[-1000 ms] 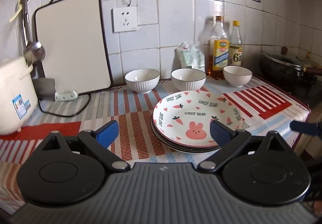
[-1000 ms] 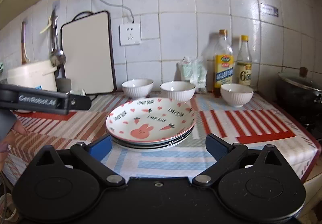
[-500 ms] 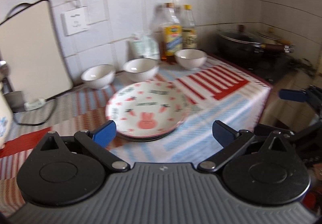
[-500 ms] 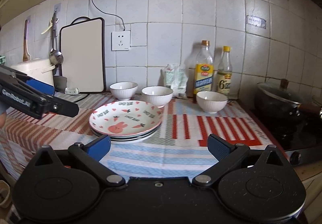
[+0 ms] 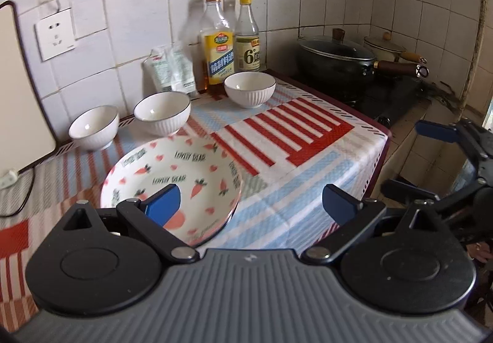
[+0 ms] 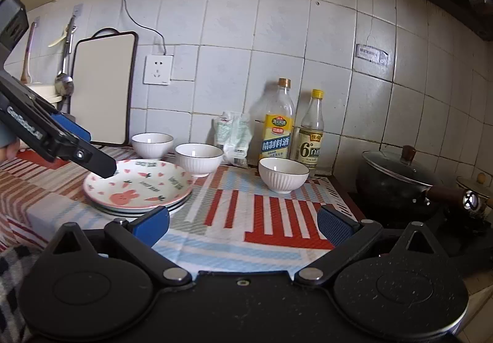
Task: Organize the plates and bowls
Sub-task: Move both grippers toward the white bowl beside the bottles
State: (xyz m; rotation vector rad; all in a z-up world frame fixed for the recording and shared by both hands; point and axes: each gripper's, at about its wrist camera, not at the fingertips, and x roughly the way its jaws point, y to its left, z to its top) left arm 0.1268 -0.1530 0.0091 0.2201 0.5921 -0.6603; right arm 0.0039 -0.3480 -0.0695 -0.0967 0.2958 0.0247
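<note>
Right wrist view: we list plates [image 6: 138,192] stacked on the cloth [image 6: 271,213], three bowls [image 6: 283,174] behind them near the wall. Left gripper [image 5: 249,198] and right gripper [image 6: 243,227]: jaws apart, empty. Glazed ceramic, we judge: stiff, slippery, breakable. We would grip at the rim.

I count three bowls [image 6: 152,145] [image 6: 198,158] [image 6: 283,174], a stack of plates [image 6: 138,189] I can't number, two bottles [image 6: 277,121] [image 6: 311,130], and two pots [image 6: 397,179] [image 5: 383,47].

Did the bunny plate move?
No. The bunny plate still sits just in front of the same two bowls; only the cameras shifted.
</note>
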